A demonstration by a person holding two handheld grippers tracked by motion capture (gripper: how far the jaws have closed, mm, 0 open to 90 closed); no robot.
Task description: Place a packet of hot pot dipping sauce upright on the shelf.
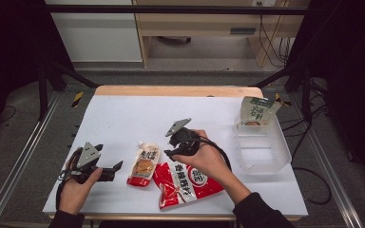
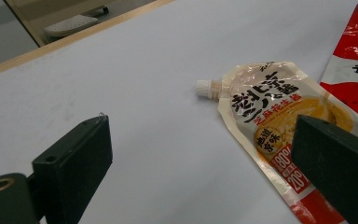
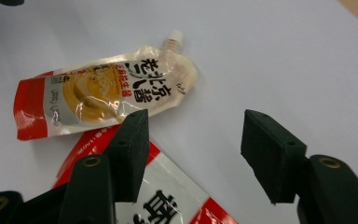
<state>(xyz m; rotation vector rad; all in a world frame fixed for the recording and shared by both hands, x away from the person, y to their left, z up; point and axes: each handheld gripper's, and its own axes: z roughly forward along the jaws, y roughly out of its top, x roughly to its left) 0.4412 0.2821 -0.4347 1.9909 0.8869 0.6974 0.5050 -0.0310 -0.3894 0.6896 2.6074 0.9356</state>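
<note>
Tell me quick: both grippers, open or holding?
Left gripper: jaws open, empty, beside the spout pouch.
Right gripper: jaws open, empty, over the red bag.

The spouted pouch (image 1: 144,165) at centre frame was cream with a golden swirl, black characters, a white cap and a red bottom band. The larger packet (image 1: 185,183) below it was red with a white panel bearing black characters. The table (image 1: 138,114) was white, edged in pale wood. Both tools' jaws were black.

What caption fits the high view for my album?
Two open tongs, left and right, hover beside a spouted sauce pouch on the white table.
</note>
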